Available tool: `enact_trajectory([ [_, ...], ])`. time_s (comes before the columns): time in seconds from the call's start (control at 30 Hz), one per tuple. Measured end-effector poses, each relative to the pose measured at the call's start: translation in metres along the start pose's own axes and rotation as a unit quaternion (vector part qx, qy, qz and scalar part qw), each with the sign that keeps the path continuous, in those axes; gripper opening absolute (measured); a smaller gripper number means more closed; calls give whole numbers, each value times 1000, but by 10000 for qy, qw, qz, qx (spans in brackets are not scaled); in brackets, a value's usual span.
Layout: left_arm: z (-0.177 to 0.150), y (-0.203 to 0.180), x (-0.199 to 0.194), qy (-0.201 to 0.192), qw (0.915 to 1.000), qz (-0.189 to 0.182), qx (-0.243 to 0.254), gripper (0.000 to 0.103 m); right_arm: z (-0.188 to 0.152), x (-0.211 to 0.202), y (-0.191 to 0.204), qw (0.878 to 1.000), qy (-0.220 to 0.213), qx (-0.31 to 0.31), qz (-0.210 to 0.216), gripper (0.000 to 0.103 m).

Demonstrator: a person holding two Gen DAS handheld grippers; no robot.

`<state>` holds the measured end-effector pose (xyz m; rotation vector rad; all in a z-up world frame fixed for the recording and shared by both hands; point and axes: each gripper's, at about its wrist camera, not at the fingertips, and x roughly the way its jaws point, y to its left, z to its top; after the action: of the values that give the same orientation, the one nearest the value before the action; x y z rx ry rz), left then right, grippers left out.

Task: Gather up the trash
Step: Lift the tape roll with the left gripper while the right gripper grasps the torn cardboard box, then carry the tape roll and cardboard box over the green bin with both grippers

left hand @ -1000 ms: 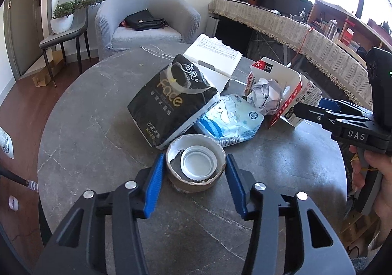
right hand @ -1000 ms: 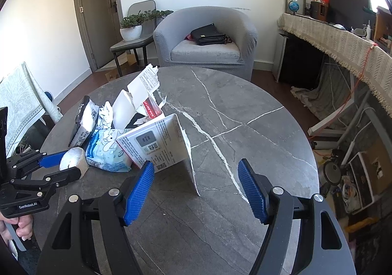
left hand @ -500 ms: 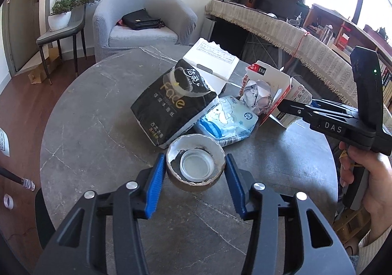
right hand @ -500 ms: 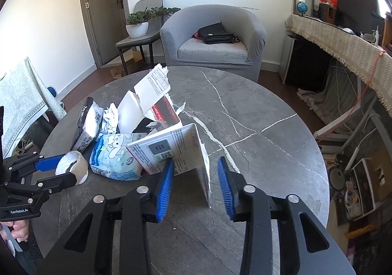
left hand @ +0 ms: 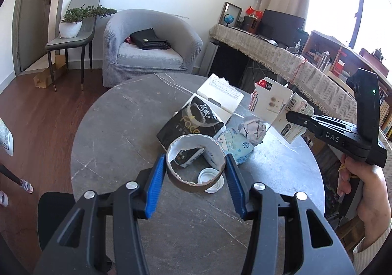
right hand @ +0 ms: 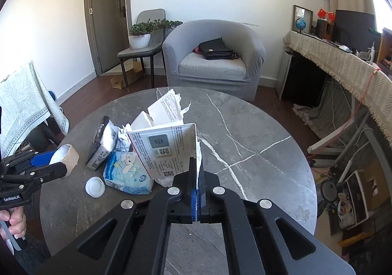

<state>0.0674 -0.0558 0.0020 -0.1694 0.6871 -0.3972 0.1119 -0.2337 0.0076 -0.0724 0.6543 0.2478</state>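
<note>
Gripping a cardboard ring (left hand: 196, 162) clear of the desk (left hand: 117, 132), the left hand-held gripper (left hand: 194, 183) hovered; the right hand-held gripper (right hand: 196, 177), jaws just closed, pinched a white carton (right hand: 163, 150).

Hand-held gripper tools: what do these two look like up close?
Each hand-held gripper is matte black plastic with angular, cut-out arms, silver round bolts and ribbed blue pads on the fingers. The right one has "DAS" in white letters and a small green light; the left one reads "GenRobot.AI". A cream knitted sleeve shows at the right wrist.
</note>
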Motion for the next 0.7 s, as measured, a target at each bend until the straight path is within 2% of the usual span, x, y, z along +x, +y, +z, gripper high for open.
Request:
enact_trajectory([
  [0.4, 5, 32, -32, -304, 9991, 274, -99, 51, 19, -5, 48, 9968, -264, -214, 720, 0],
  [0.7, 5, 71, -53, -383, 9971, 607, -241, 51, 31, 14, 90, 9926, -265, -361, 1129, 0],
])
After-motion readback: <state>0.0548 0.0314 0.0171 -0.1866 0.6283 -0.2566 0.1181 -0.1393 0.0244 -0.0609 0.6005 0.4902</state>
